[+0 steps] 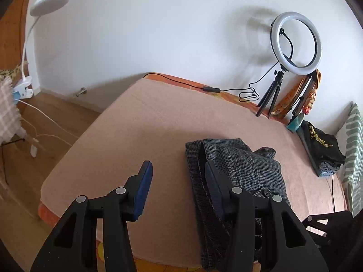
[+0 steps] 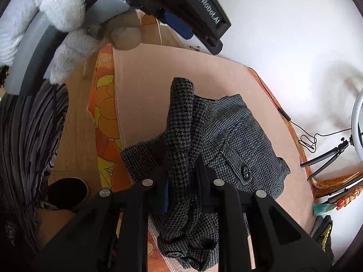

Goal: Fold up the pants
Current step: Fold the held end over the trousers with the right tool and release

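Note:
Grey houndstooth pants [image 1: 236,170] lie bunched on the pink bed cover [image 1: 147,124]. My left gripper [image 1: 178,181] is open and empty, above the bed; its right finger overlaps the pants' left edge. In the right wrist view, my right gripper [image 2: 181,181] is shut on a rolled, lifted strip of the pants [image 2: 181,136]. The rest of the pants [image 2: 238,140] lies below with buttons showing. The left gripper body [image 2: 199,11] and a white-gloved hand [image 2: 56,11] appear at the upper left of that view.
A ring light on a tripod [image 1: 295,43] stands at the bed's far edge with a black cable [image 1: 211,88]. A stack of dark folded clothes [image 1: 322,149] sits at the right. A white clamp lamp [image 1: 48,0] and wooden floor [image 1: 34,147] lie left.

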### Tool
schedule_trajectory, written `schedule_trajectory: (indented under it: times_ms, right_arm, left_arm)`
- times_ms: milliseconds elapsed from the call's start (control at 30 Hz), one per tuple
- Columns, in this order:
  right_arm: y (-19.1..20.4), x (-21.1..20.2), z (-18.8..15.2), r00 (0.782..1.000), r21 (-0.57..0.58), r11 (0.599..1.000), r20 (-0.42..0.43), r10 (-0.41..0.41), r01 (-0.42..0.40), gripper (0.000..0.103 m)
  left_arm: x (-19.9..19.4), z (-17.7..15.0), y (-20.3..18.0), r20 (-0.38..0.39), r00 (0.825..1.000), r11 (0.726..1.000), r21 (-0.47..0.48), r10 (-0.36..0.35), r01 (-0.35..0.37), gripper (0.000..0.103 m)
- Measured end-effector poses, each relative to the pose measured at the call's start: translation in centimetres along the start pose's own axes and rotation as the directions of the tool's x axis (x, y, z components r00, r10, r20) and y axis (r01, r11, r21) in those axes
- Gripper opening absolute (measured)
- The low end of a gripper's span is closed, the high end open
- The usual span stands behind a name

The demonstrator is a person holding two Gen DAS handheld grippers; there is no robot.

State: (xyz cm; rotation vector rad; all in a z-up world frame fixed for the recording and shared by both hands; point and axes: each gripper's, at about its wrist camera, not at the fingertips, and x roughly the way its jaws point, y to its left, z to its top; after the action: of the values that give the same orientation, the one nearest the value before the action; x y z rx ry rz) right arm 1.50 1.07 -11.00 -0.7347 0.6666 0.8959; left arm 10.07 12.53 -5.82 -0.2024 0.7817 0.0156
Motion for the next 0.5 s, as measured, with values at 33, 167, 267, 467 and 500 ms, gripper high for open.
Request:
schedule_trajectory:
  times_ms: [33,167,267,467,500]
  right_arm:
    - [-0.6,-0.8,-0.3,0.999,0.023,0.999,0.02,0.03,-0.031,0.027]
    - [-5.2,-4.0,-2.3,0.977,0.198,0.96,0.12,0.178,-0.2,0.041]
    - [-10.1,-5.0,-3.9,0.969,0.343,0.912,0.176,0.171,-0.223,0.046]
    - [-21.8,-1.3,-7.2,0.987,0.685,0.715,0.154,0.042,-0.137,0.052]
    - [-23.2,-0.2,-7.6,0.987,0.715,0.684,0.151,0.054,-0.146,0.052]
  left_arm:
    - [0.0,-0.1,-0.2,-0.002,1.0,1.0,0.004,-0.008,0.008,0.046]
    - [-0.4,-1.1,-0.9,-0.022,0.999,0.999,0.021,-0.047,0.048,0.046]
    - [-0.3,-2.1,-2.1,-0.046,0.997,0.996,0.071,-0.056,0.06,0.046]
    - [1.3,-4.7,-4.9,-0.156,0.984,0.982,0.155,-0.084,0.109,0.047]
    - [1.6,-5.1,-5.3,-0.171,0.982,0.98,0.166,-0.084,0.113,0.047]
